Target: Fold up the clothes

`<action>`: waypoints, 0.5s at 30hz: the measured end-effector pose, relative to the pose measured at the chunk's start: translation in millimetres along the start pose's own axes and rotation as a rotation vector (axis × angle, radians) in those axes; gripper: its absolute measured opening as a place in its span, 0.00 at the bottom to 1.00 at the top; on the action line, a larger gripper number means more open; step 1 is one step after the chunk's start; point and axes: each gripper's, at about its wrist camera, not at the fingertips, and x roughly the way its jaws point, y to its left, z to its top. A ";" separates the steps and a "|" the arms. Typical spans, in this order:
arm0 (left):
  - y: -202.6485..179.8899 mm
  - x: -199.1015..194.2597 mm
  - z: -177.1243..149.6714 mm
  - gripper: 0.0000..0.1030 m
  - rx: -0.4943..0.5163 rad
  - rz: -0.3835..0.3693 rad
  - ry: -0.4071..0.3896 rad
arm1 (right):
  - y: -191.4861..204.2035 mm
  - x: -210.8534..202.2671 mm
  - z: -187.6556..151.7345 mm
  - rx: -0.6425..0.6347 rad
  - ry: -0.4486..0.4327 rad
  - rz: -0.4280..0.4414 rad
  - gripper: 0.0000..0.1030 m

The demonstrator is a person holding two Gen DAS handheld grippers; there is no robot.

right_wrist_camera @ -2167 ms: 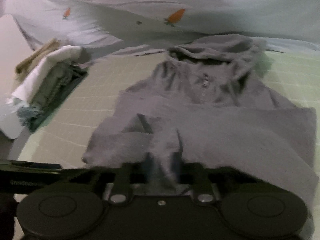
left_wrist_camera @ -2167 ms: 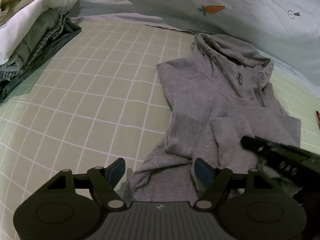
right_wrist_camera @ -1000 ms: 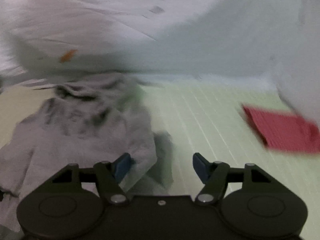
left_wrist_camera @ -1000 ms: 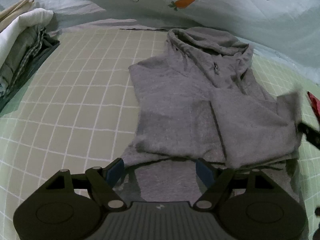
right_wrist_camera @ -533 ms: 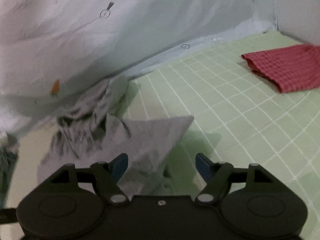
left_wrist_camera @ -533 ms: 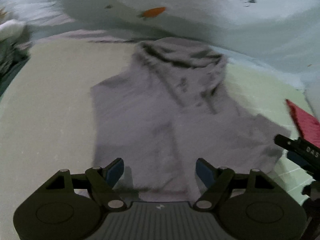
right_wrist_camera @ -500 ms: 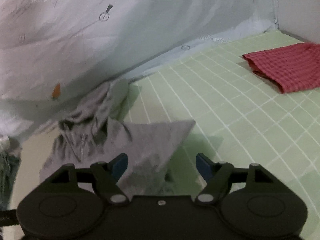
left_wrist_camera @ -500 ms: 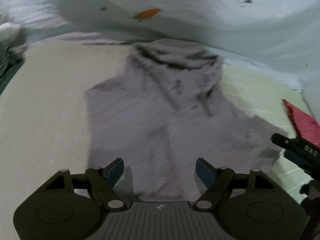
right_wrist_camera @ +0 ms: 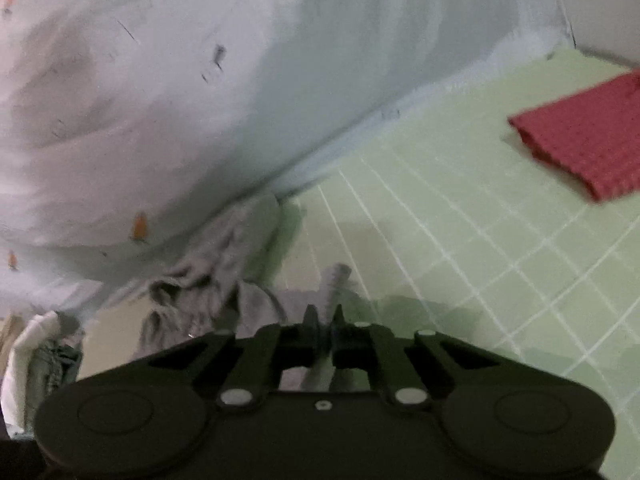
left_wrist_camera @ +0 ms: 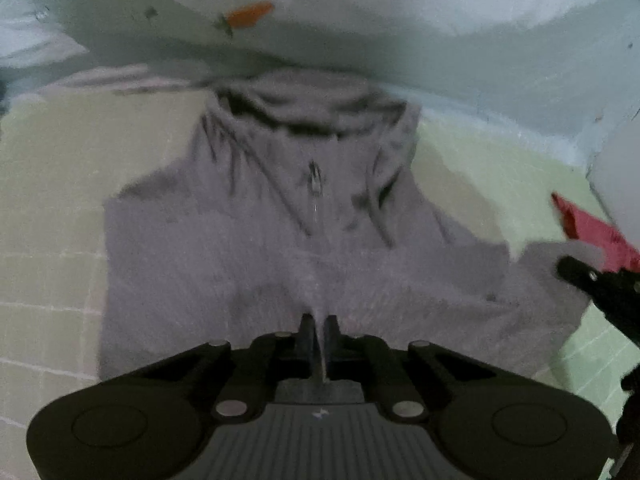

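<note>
The hoodie (left_wrist_camera: 256, 256) is lying on the sheet (left_wrist_camera: 48, 184), hood toward the quilt (left_wrist_camera: 360, 20) behind it; the left gripper (left_wrist_camera: 319, 326) is sitting at its near edge. The right gripper (right_wrist_camera: 323, 320) is sitting at its right edge; the cloth (right_wrist_camera: 584, 140) is lying well right; the pile (right_wrist_camera: 44, 352) is lying far left.

A home bedroom is being shown: a bed (right_wrist_camera: 460, 208) is being covered by a green checked sheet ahead of the jaws, a carrot-printed quilt (left_wrist_camera: 360, 20) is being heaped beyond, and folded clothes (right_wrist_camera: 36, 356) are being stacked leftward.
</note>
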 end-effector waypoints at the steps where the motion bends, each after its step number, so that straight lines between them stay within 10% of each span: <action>1: 1.0 -9.3 2.7 0.05 -0.005 -0.001 -0.025 | 0.2 -8.0 2.3 0.004 -0.021 0.015 0.05; 6: 10.4 -51.9 13.7 0.06 -0.045 0.008 -0.146 | 3.2 -39.8 4.3 0.020 -0.093 0.111 0.06; 10: 22.5 -25.7 4.0 0.13 -0.034 0.176 -0.062 | 13.4 -18.5 -22.0 -0.113 0.046 0.009 0.21; 11: 26.6 -19.1 0.7 0.21 -0.037 0.225 -0.033 | 16.2 -12.1 -29.4 -0.151 0.086 -0.026 0.39; 15: 49.4 -22.0 -9.2 0.62 -0.106 0.230 0.004 | 24.9 3.6 -51.1 -0.269 0.190 -0.135 0.59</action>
